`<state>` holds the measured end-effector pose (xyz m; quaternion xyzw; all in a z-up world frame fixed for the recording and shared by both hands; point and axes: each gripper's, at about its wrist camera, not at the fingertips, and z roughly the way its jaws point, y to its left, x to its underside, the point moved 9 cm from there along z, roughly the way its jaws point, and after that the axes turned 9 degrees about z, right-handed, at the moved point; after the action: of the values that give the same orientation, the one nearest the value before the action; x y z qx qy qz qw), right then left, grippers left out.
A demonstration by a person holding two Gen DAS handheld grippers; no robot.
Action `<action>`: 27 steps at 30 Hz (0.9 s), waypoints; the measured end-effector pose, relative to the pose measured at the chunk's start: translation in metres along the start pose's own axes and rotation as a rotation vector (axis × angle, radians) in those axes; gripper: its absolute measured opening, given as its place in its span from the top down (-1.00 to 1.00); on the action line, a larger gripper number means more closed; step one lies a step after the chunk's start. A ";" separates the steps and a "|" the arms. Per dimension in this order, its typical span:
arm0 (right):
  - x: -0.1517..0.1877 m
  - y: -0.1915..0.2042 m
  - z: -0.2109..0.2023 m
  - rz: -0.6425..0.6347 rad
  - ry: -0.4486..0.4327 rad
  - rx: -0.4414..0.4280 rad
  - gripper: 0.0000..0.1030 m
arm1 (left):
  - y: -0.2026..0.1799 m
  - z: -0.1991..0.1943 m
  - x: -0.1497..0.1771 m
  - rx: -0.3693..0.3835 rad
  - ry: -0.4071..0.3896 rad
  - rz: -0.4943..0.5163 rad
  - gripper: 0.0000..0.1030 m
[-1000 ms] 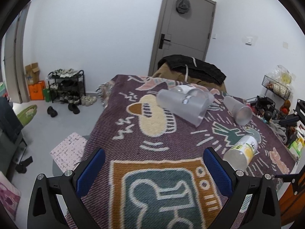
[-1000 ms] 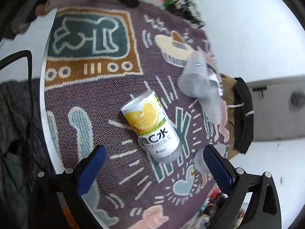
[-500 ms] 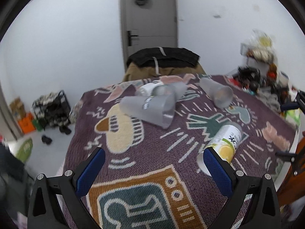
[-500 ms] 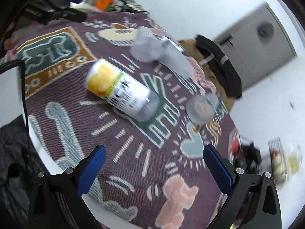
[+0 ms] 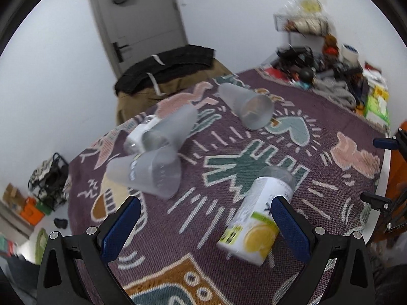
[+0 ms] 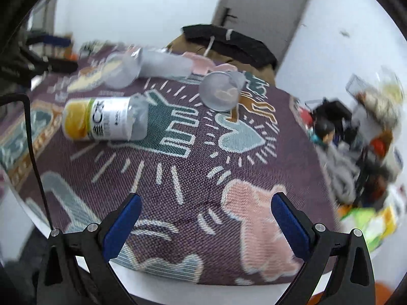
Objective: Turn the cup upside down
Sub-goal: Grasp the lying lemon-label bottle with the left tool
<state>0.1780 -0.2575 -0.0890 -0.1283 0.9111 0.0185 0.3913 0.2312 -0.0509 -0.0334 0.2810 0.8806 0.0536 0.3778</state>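
Note:
Several cups lie on their sides on a patterned purple tablecloth (image 5: 343, 117). A lemon-label cup (image 5: 257, 216) lies just ahead of my open left gripper (image 5: 203, 218), close to its right finger; it also shows in the right wrist view (image 6: 101, 119). A frosted cup (image 5: 150, 175) lies ahead left, two more (image 5: 162, 129) behind it, and another frosted cup (image 5: 248, 106) lies farther off, its mouth facing the right wrist view (image 6: 220, 91). My right gripper (image 6: 203, 216) is open and empty over the cloth near the table's edge.
A chair with a black jacket (image 5: 165, 68) stands behind the table, before a grey door (image 5: 137, 17). Clutter (image 5: 330, 71) is piled at the table's far right, also in the right wrist view (image 6: 356, 137). A shoe rack (image 5: 48, 175) stands on the floor at left.
Both grippers have swung round: the left has turned right and moved in toward the lemon-label cup; the right has turned away from that cup, which now lies upper left. Both stay open.

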 end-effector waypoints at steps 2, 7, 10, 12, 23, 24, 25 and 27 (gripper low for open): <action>0.003 -0.001 -0.001 0.055 -0.028 -0.018 -0.98 | -0.011 0.008 -0.010 0.033 0.028 0.052 -0.96; 0.004 -0.007 -0.003 0.140 -0.096 -0.031 -0.98 | -0.034 0.025 -0.026 0.061 0.099 0.156 -0.94; 0.004 -0.023 -0.007 0.209 -0.147 0.001 -0.98 | -0.048 0.039 -0.030 0.093 0.146 0.202 -0.93; 0.006 -0.036 -0.011 0.262 -0.180 0.019 -0.98 | -0.055 0.051 -0.030 0.109 0.197 0.220 -0.85; 0.017 -0.057 -0.002 0.318 -0.174 -0.002 -0.98 | -0.099 0.097 -0.024 0.189 0.402 0.356 -0.82; 0.017 -0.057 -0.002 0.318 -0.174 -0.006 -0.98 | -0.102 0.101 -0.022 0.198 0.419 0.364 -0.81; 0.017 -0.056 -0.002 0.316 -0.174 -0.008 -0.98 | -0.103 0.105 -0.021 0.207 0.433 0.364 -0.81; 0.018 -0.056 -0.002 0.311 -0.177 -0.008 -0.98 | -0.104 0.113 -0.016 0.213 0.468 0.361 -0.77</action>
<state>0.1788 -0.3161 -0.0966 0.0150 0.8819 0.0935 0.4619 0.2713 -0.1602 -0.1352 0.4506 0.8802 0.0905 0.1178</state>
